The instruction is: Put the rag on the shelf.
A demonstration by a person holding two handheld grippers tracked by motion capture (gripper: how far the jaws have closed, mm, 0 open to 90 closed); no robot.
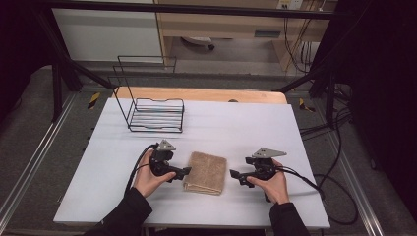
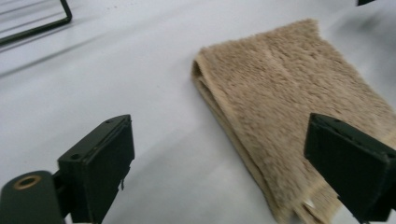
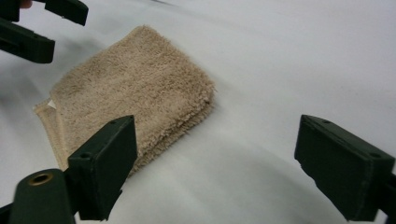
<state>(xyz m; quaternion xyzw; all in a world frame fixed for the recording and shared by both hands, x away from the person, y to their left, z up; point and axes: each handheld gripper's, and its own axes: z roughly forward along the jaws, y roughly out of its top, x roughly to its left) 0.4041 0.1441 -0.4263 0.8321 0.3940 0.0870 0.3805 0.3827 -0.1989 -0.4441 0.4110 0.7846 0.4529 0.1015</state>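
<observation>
1 towel [image 1: 205,172], 1 wire rack [image 1: 156,115], 2 hand-held grippers.

Overhead forward-down; claw cameras close, sharing towel [image 1: 205,173].

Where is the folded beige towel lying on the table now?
In the high view, the folded beige towel lies flat on the white table, near its front edge, between the left tongs and the right tongs, untouched.
</observation>
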